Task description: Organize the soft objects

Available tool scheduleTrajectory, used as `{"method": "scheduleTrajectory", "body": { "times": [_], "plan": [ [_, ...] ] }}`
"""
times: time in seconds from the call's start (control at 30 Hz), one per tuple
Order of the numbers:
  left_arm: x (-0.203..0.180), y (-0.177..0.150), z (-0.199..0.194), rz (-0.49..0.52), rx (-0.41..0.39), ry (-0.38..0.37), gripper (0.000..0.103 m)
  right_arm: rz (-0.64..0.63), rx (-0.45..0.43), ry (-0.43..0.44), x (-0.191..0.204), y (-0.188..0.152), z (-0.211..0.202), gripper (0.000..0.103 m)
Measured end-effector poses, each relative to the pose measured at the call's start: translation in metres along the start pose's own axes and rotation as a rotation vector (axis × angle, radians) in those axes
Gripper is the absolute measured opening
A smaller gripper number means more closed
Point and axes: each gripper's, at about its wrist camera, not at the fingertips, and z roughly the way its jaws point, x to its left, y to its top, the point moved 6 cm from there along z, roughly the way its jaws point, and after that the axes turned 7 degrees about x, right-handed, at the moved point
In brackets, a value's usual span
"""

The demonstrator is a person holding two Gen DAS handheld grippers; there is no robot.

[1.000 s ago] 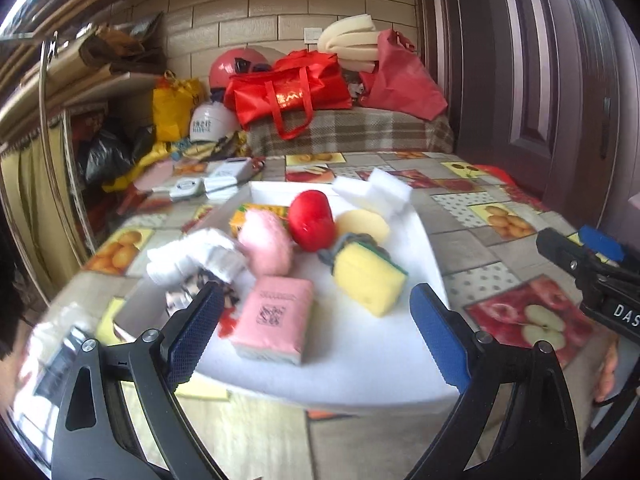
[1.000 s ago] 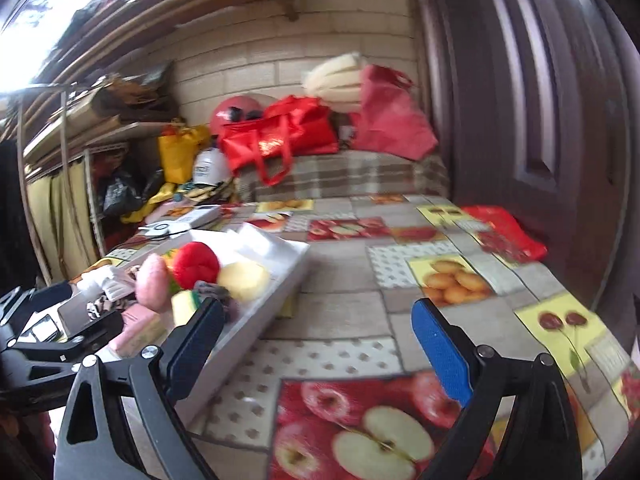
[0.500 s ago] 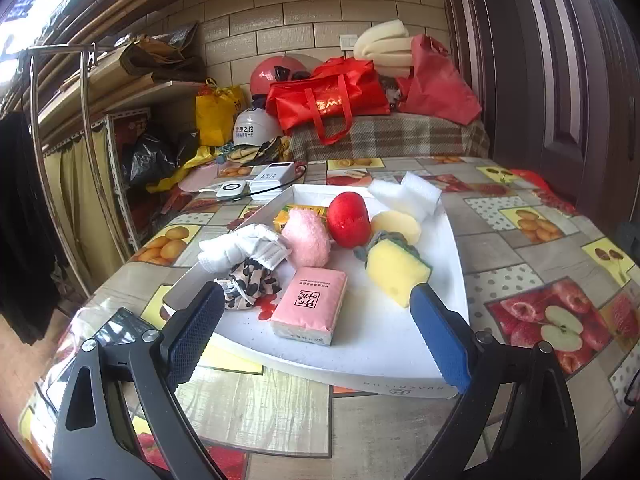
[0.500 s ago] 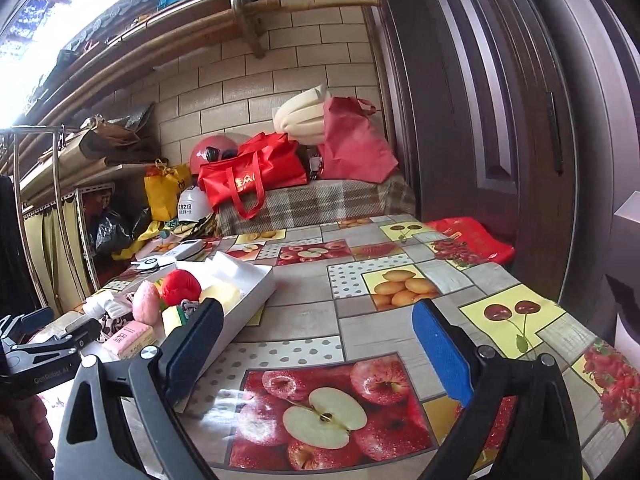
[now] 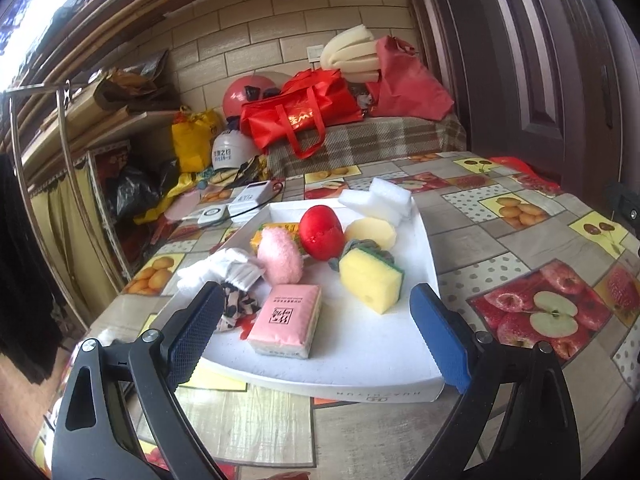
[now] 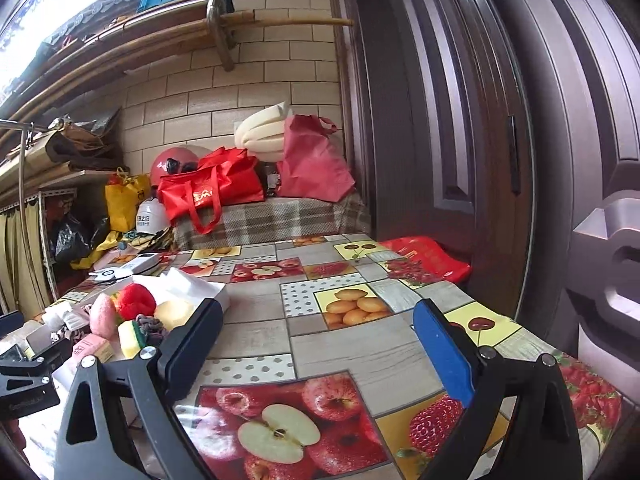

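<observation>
Left wrist view: the left gripper (image 5: 314,330), fingers spread wide and holding nothing, hovers over the near edge of a shallow white square tray (image 5: 360,360) on the fruit-patterned tabletop (image 5: 500,248). In the tray lie a pink wrapped tissue pack (image 5: 286,320), long axis running away from the camera; a yellow sponge with green scouring layer (image 5: 370,280), long axis slanting right; a pink fuzzy oval puff (image 5: 279,256); a red plush ball (image 5: 321,233); and white foam blocks (image 5: 378,200) at the far rim. A patterned cloth (image 5: 238,310) is partly hidden behind the left finger.

Right wrist view: the right gripper (image 6: 318,354), fingers equally apart and empty, hovers above bare tabletop, the tray well to its left and partly cut off.
</observation>
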Motion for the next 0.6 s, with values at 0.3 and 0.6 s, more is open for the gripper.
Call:
{"method": "scheduleTrajectory", "body": {
  "times": [0.3,0.6],
  "plan": [
    [0.010,-0.002,0.006,-0.053,0.028,0.018,0.095,-0.037,0.055,0.027,0.007,-0.003,0.008,0.103],
    [0.011,-0.002,0.009,-0.062,0.035,0.015,0.095,-0.017,0.047,0.035,0.004,-0.001,0.006,0.103]
  ]
}}
